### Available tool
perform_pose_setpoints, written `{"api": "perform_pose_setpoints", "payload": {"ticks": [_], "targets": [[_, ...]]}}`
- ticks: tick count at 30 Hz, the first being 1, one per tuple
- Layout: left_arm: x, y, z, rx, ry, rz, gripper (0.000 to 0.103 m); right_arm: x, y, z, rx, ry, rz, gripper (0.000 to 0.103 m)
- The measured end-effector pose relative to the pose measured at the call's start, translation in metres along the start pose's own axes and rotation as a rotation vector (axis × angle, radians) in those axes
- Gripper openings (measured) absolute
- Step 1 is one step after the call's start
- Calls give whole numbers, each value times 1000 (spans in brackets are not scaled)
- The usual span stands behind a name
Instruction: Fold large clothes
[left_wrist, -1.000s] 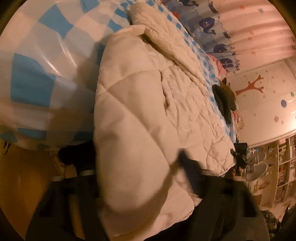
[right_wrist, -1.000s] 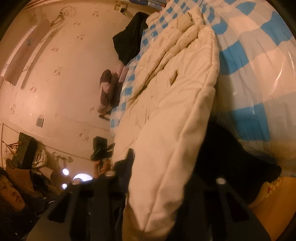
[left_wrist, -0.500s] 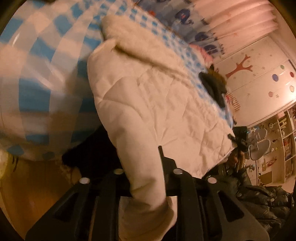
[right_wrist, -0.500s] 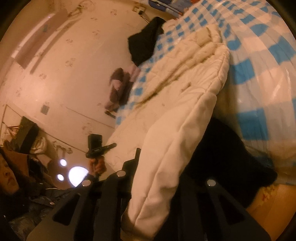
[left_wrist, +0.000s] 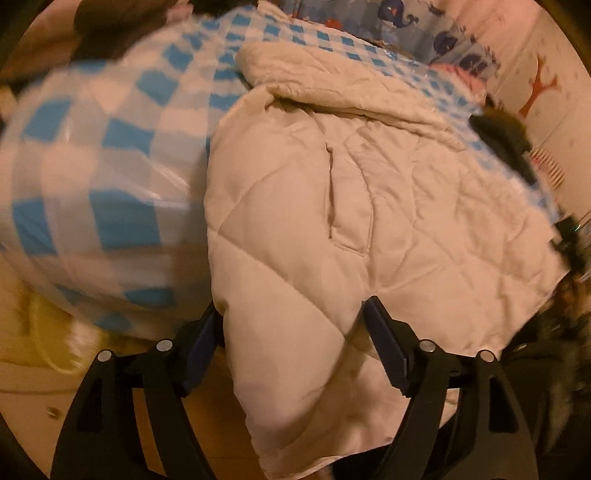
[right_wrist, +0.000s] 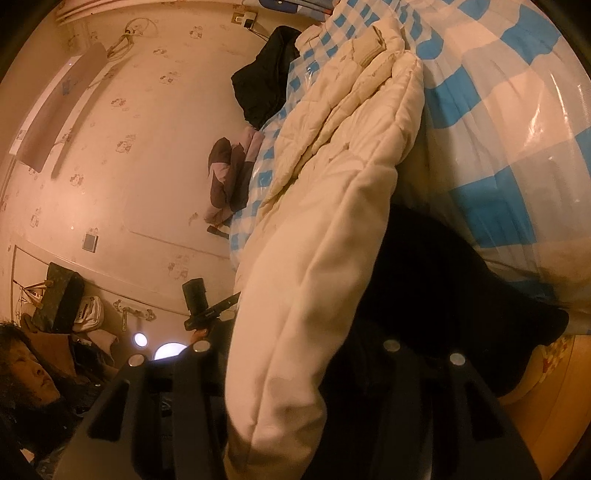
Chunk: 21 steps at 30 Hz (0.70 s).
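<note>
A cream quilted coat (left_wrist: 332, 206) lies across a bed with a blue and white checked cover (left_wrist: 110, 155). Its thick folded hem hangs over the bed's near edge. My left gripper (left_wrist: 291, 325) looks down on that hem with its jaws opening wide; the fold sits between the fingers (left_wrist: 384, 343) without being squeezed. In the right wrist view the same coat (right_wrist: 332, 221) runs away along the bed. My right gripper (right_wrist: 291, 354) has the coat's edge between its jaws, which are opening.
A black garment (right_wrist: 443, 288) hangs off the bed edge beside the coat. Dark clothes (right_wrist: 258, 85) and a purple bundle (right_wrist: 229, 173) lie at the far side. A person (right_wrist: 29, 376) sits low at the left, a hand holding a camera (right_wrist: 199, 302). Wooden floor (right_wrist: 546, 406) lies below.
The left gripper rose and rolled, and its jaws went from pinching the hem to standing wide apart. The right gripper's jaws also spread off the coat's edge.
</note>
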<state>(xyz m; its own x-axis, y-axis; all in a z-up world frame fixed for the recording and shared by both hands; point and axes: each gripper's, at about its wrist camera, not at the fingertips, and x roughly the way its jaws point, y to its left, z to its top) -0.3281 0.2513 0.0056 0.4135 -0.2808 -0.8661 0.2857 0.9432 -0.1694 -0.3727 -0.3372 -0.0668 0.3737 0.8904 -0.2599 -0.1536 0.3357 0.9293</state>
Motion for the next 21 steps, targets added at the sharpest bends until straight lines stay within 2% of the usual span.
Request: {"api": "perform_pose_setpoints", "payload": {"ticks": [4,8,12,13,16,19,21], "targets": [[-4,-13,0,80,-17,103,73,4,2,0,-1,14,-3,47],[-8,-16,-3,104,-29,139,73,5,7,-1,-25,13,-18,47],[-9,-24,-6,136,-43,183,73,5,12,-3,-55,1,-40,38],[-11,-29,-8,158,-53,209,73,5,13,-4,-61,-1,-44,34],[-12,-42,-9,218,-72,256,64,6,17,-6,-81,-3,-59,25],[-16,-49,-10,250,-87,274,52,7,19,-7,-89,5,-66,24],[-18,-50,-10,260,-94,284,50,8,20,-8,-91,9,-69,24]]}}
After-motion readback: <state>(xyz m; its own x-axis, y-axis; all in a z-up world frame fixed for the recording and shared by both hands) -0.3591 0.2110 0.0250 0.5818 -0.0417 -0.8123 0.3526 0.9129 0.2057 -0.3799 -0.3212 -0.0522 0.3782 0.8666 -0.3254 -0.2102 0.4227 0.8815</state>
